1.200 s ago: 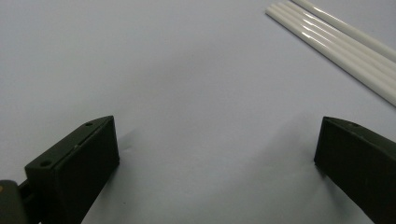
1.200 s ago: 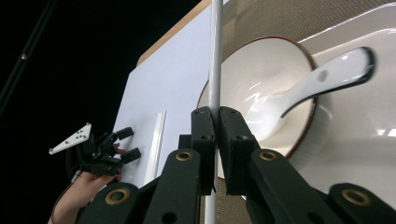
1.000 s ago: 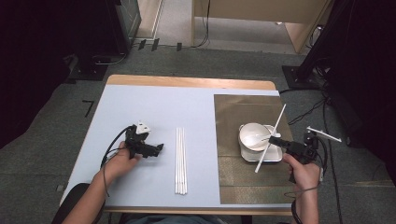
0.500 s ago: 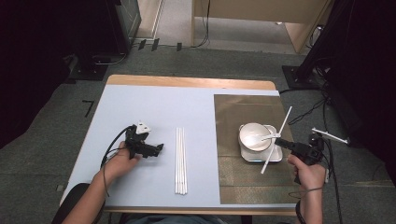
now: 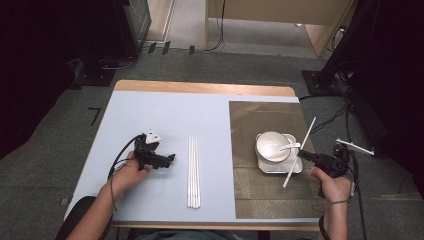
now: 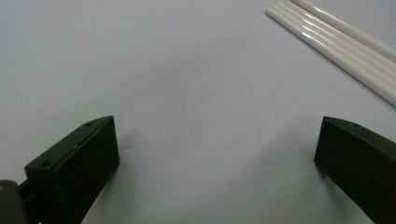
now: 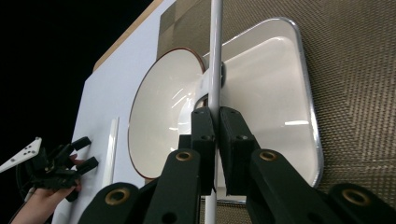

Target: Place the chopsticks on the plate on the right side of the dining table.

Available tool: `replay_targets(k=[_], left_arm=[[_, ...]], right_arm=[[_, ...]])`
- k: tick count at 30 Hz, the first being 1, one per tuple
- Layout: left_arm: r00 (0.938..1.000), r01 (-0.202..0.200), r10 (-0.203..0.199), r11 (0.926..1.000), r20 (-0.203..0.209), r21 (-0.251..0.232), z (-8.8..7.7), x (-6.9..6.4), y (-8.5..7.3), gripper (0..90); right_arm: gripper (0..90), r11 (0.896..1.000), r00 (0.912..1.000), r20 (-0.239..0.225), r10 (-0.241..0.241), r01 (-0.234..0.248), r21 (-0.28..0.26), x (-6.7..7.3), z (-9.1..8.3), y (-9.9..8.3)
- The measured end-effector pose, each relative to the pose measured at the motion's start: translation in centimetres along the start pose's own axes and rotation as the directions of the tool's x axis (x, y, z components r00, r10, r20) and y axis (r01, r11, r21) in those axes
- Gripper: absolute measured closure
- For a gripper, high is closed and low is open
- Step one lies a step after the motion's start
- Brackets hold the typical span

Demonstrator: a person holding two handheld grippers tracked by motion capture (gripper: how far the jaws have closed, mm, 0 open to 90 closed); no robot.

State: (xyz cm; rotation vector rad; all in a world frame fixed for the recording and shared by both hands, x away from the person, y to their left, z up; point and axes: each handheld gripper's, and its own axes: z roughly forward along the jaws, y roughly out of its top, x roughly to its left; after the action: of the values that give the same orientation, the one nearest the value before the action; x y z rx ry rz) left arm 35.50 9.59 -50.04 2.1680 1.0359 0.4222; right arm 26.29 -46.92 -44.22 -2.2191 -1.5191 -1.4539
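My right gripper [image 5: 300, 154] is shut on a long white stick [image 5: 299, 152] held slanted over the right edge of a white tray [image 5: 296, 169]. A white bowl [image 5: 271, 145] with a thin dark rim sits on that tray. In the right gripper view the jaws [image 7: 215, 116] clamp the stick [image 7: 215, 51] in front of the bowl [image 7: 159, 116] and the tray [image 7: 285, 93]. My left gripper [image 5: 169, 160] rests open on the pale blue table with nothing between its fingers [image 6: 215, 158]. Several white sticks [image 5: 193, 172] lie side by side just right of it, and their ends [image 6: 336, 46] reach into the left gripper view.
A brown woven mat [image 5: 265, 117] covers the right part of the table under the tray. A small white handle [image 5: 290, 146] lies across the bowl's right rim. The table's wooden far edge [image 5: 200, 87] borders a grey floor with cables and dark stands.
The right hand and its stick have shifted slightly to the right, away from the bowl's middle toward the tray's right edge. The left hand has not moved.
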Motion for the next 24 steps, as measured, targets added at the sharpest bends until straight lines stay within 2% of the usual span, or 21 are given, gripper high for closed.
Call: replay_targets(k=[6,24], left_arm=[[1.0000,0.000,0.000,1.0000,0.000,0.000,0.0,0.0,0.0,0.0],[1.0000,-0.001,0.001,1.0000,0.000,0.001,0.0,0.0,0.0,0.0]], right_arm=[[86.1,1.000,0.9997,0.013,0.019,-0.019,0.017,-0.5,0.4,0.1],[86.1,0.998,0.9985,0.055,0.008,-0.011,0.055,-0.7,2.5,0.3]])
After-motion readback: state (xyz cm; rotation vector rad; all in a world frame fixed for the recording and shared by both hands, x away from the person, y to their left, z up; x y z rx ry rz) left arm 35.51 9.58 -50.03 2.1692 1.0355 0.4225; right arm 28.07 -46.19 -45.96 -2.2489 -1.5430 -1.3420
